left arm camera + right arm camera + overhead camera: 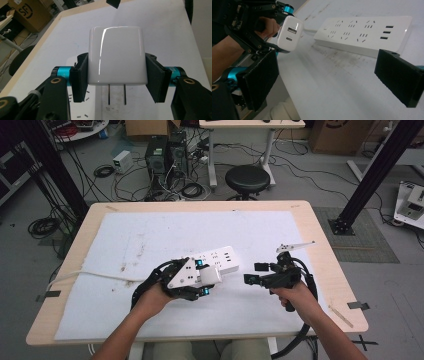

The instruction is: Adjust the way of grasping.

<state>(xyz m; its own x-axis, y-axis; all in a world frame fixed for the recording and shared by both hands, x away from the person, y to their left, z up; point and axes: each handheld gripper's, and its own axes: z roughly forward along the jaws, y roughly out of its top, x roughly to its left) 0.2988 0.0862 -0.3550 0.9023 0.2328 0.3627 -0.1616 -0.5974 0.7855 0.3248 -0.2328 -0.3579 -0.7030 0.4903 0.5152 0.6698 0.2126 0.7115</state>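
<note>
My left gripper (207,279) is shut on a white plug-in charger (116,56), whose two metal prongs (117,94) point down toward the white mat. In the right gripper view the charger (289,33) shows two ports on its end face. A white power strip (220,259) lies flat just beyond the left gripper, with its white cable (95,276) running off to the left table edge; the strip (367,33) has several sockets and three USB ports. My right gripper (256,272) is open and holds nothing, to the right of the strip.
A white mat (150,235) covers most of the wooden table (320,235). A black stool (247,179), computer towers and tangled cables stand on the floor beyond the table's far edge. A black frame post (372,170) rises at the right.
</note>
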